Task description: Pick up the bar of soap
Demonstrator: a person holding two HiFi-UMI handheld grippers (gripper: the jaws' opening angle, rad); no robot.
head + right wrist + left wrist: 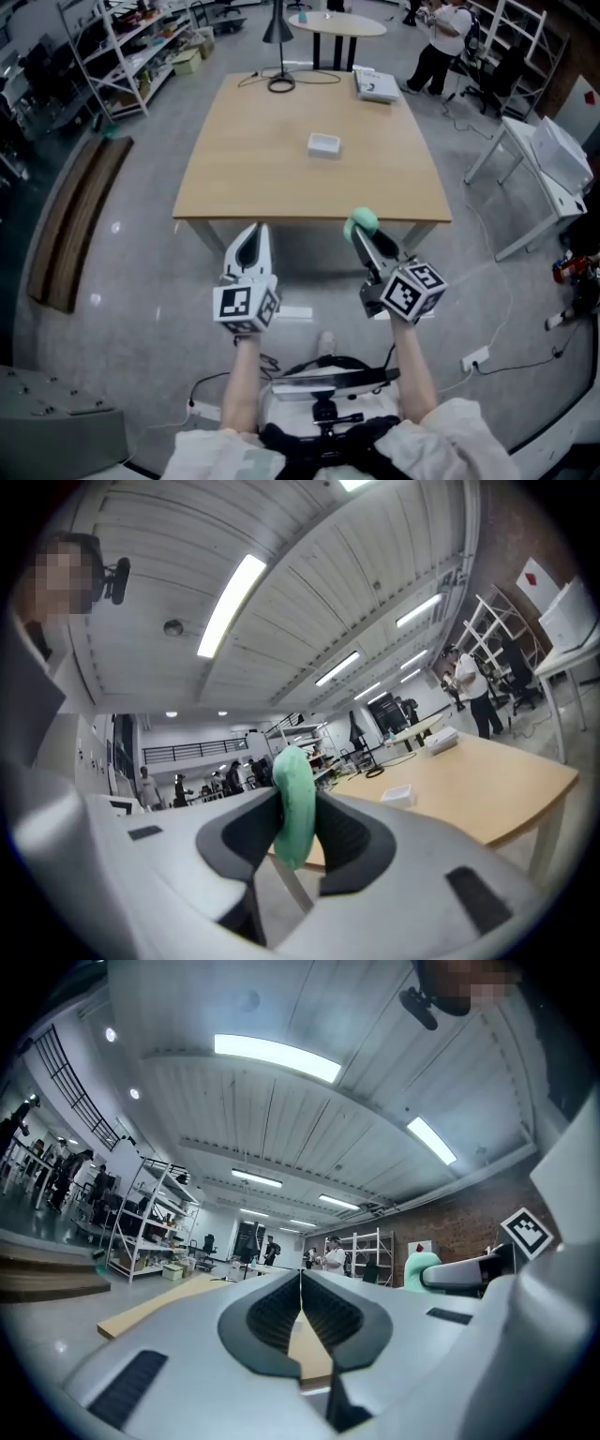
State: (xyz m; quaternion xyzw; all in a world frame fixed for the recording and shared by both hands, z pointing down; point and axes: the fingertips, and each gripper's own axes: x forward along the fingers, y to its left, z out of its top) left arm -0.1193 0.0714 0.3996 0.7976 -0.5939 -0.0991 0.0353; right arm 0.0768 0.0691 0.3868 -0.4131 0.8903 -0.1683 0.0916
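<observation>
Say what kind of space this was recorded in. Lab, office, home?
Most likely an open lab or workshop floor: metal shelving racks stacked with gear along the wall, a bare wooden table on a grey concrete-looking floor, and long ceiling strip lights.

Light wooden table (pixel 253 178) — small white tray (pixel 323 144), black lamp base (pixel 280 84), white box (pixel 377 87)

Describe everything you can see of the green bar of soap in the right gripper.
The bar of soap is pale mint green, a rounded oval with a smooth, matte surface and no wrapper. It stands on edge between the jaws of the right gripper, which press on both of its broad faces, and its top pokes out past them. In the head view it is held in the air by the near edge of the wooden table, and only the jaws touch it.
</observation>
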